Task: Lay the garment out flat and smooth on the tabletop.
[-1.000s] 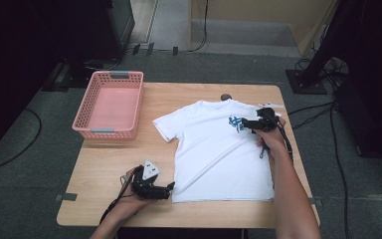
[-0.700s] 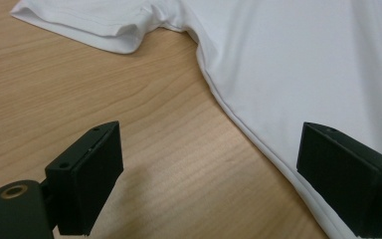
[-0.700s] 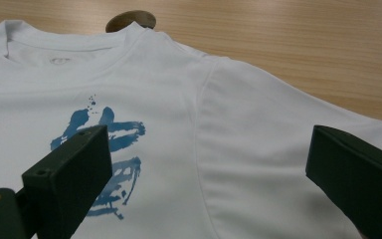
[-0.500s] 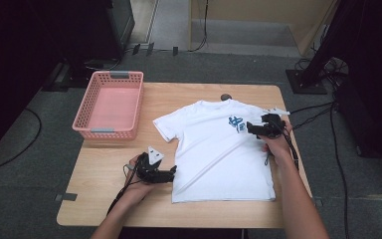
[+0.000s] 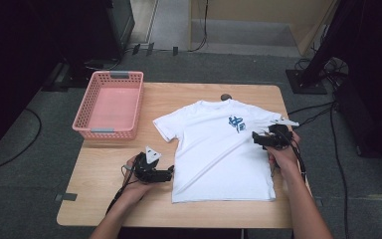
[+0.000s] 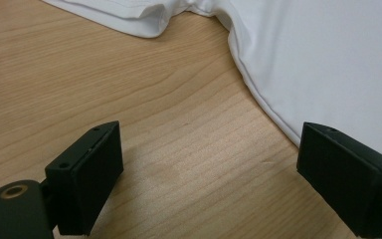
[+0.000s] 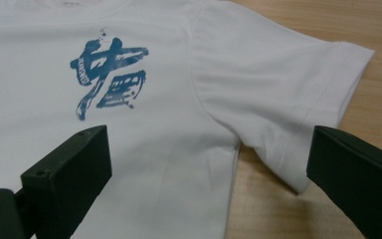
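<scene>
Wooden table [image 5: 104, 199] is seen in the middle of the high view, on a grey carpet floor with dark equipment around it, and a white T-shirt [image 5: 219, 149] with a blue print [image 5: 237, 123] is spread flat on the right half of it, front side up. At the upper left of the table an empty pink basket [image 5: 108, 133] stands, well apart from the shirt. Compared with the picture of one second ago, the left gripper [image 5: 170, 174] has been brought from the lower left of the table toward the shirt, and it is now just beside the left side seam, low over the wood. In the left gripper view its jaws are seen wide open, with bare wood between them and the shirt edge [image 6: 263, 99] near the jaw at the right of that frame. The right gripper [image 5: 256, 139] has been moved down along the right side of the shirt, and it is now held near the right sleeve [image 7: 298, 99]; its jaws are wide open as well, and nothing is pressed by them. From this it is judged that both grippers are being placed at the two sides of the shirt for a first fold, and that no cloth is taken yet.
</scene>
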`<state>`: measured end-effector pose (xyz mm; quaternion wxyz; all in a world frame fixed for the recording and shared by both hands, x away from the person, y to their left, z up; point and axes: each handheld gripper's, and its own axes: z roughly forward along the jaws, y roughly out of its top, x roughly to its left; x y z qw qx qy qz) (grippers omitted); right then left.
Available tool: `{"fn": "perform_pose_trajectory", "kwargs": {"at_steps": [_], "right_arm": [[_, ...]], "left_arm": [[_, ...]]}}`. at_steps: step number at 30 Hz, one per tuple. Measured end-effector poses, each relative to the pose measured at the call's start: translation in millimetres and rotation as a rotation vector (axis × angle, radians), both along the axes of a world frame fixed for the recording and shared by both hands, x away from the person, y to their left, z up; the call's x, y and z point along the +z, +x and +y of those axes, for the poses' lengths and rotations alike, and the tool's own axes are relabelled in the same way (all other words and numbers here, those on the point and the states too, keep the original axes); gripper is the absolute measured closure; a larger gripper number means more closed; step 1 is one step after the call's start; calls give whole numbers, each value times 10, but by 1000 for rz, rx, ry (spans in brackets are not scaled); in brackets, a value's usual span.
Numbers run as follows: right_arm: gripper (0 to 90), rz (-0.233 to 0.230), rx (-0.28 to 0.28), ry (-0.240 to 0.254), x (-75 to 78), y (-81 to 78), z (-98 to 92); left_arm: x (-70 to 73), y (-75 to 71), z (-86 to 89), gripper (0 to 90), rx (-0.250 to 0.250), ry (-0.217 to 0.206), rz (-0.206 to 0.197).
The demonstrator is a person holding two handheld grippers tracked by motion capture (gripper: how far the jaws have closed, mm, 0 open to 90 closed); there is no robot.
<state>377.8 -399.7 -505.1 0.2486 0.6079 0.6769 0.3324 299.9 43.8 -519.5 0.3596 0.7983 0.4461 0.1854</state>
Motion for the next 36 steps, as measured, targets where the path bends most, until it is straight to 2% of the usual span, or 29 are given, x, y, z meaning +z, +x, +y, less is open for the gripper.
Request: {"fn": "perform_pose_trajectory", "kwargs": {"at_steps": [10,15,24,32,36], "right_arm": [[39,-4,10,-57,7,-300,-4],[39,-7,4,-62,13,-466,-45],[37,7,-3,-118,-96,-763,-108],[35,3,-19,-122,-130,-976,-202],[33,10,-20,-152,-176,-1057,-229]], "left_arm": [[-10,-9,4,113,1,-3,8],[-10,-13,6,113,0,-3,8],[-11,-14,3,113,-1,-1,7],[-11,-15,2,113,-3,1,7],[-11,-15,3,113,-4,2,6]]}}
